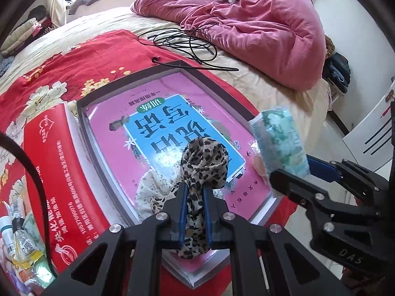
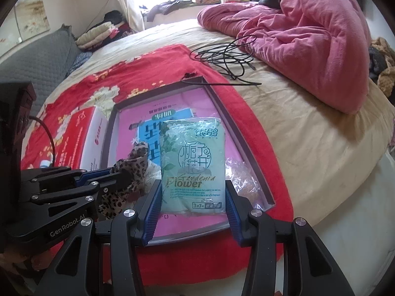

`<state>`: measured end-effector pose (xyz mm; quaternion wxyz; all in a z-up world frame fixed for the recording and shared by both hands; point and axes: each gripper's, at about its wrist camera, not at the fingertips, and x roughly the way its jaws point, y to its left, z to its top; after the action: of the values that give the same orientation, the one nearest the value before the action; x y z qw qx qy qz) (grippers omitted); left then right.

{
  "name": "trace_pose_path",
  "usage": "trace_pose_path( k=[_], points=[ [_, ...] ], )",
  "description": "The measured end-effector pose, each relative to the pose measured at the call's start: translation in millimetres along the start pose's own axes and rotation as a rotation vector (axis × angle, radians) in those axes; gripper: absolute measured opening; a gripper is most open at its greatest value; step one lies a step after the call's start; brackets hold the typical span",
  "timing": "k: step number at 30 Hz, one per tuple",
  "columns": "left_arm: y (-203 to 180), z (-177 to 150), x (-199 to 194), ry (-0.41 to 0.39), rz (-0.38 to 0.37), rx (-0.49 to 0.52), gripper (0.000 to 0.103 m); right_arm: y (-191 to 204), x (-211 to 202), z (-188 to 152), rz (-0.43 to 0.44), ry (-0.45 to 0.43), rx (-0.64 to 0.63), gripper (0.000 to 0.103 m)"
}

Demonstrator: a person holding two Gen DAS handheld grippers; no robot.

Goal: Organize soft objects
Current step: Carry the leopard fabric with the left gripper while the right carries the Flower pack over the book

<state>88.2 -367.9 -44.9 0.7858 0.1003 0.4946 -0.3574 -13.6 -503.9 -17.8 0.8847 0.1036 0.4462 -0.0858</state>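
Observation:
My left gripper [image 1: 194, 186] is shut on a leopard-print cloth [image 1: 202, 165] that bulges above its fingertips, over the near part of a dark-rimmed shallow box [image 1: 81, 113]. A pink and blue book [image 1: 158, 128] lies in the box, with a white lacy cloth [image 1: 150, 192] on it just left of the leopard cloth. My right gripper [image 2: 193, 182] is shut on a green tissue pack [image 2: 192, 157], held upright over the same box [image 2: 237, 133]. The left gripper [image 2: 116, 172] with the leopard cloth [image 2: 133, 170] shows beside it. A clear plastic bag [image 2: 244, 180] lies in the box's right corner.
The box rests on a red floral blanket [image 1: 61, 74] on a beige bed. A red printed carton [image 1: 54, 162] lies left of the box, with tubes [image 1: 17, 236] beside it. Black cable [image 1: 187, 42] coils behind the box. A heaped pink quilt [image 1: 259, 24] fills the far right.

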Motion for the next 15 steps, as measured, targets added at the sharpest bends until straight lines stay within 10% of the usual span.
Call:
trace_pose_path(
  k=[15],
  points=[
    [10.3,-2.1,3.0,0.022,-0.028,-0.03,0.013,13.5,32.5,-9.8,0.025,0.089,-0.075,0.05]
  ],
)
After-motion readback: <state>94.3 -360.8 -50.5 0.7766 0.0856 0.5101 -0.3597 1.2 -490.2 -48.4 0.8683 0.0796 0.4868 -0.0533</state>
